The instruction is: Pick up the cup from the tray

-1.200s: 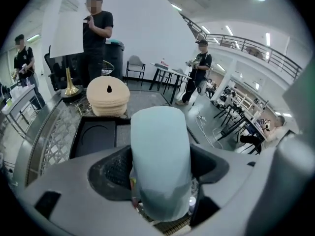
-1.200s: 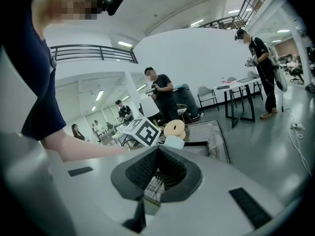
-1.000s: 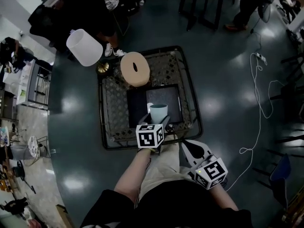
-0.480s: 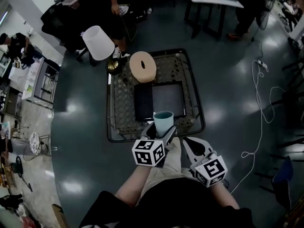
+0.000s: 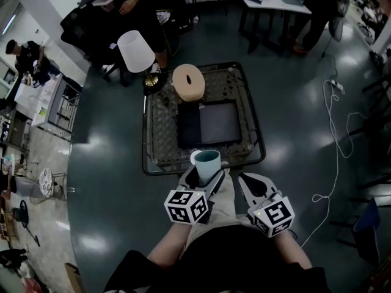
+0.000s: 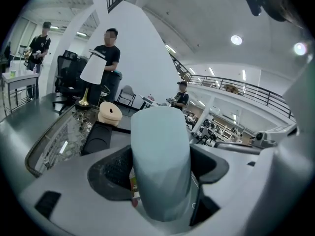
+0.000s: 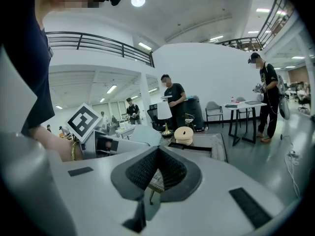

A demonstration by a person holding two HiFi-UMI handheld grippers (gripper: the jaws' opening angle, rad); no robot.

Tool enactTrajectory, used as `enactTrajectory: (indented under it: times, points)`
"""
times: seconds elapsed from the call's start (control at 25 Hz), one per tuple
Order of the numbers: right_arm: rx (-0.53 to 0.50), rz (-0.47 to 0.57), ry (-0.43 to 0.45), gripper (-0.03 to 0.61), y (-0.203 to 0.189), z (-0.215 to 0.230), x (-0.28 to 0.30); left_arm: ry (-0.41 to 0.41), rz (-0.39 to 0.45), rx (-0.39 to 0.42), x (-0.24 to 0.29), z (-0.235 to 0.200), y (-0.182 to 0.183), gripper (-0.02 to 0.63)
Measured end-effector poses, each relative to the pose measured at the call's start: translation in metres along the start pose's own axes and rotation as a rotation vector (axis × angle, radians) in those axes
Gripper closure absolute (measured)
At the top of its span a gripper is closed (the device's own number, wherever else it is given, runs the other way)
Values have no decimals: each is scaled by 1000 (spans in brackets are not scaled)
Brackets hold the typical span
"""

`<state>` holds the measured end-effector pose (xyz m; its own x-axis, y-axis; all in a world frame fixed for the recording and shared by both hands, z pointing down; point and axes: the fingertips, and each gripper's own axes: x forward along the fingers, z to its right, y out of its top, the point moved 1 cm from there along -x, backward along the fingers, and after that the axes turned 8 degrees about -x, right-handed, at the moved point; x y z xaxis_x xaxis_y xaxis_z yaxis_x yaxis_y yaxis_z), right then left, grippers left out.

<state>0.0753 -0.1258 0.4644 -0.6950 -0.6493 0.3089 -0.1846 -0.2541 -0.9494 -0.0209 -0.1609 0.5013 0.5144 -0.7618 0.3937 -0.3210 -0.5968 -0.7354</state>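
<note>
Cup now off tray, upright, mouth up, in jaws of left gripper; right gripper jaws together.

The left gripper is held out low in front of the person's body, its jaws clamped on either side of the upright cup. The right gripper sits just beside it, jaws pressed together with nothing between them. The left forearm reaches forward from the torso.

Tray lies centrally on the bench. Cup sits between the left claw's jaws, before the tray. Right claw lies just right.
</note>
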Motion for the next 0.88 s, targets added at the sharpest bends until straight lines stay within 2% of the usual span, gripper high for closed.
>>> enactTrajectory:
  times: [0.4,0.88]
  points:
    - [-42,7,-24,568,7,2,-7,-51,40,7,-4,11,8,255]
    - [-57,29,-32,568,14,16,-7,-46,38,18,10,17,14,255]
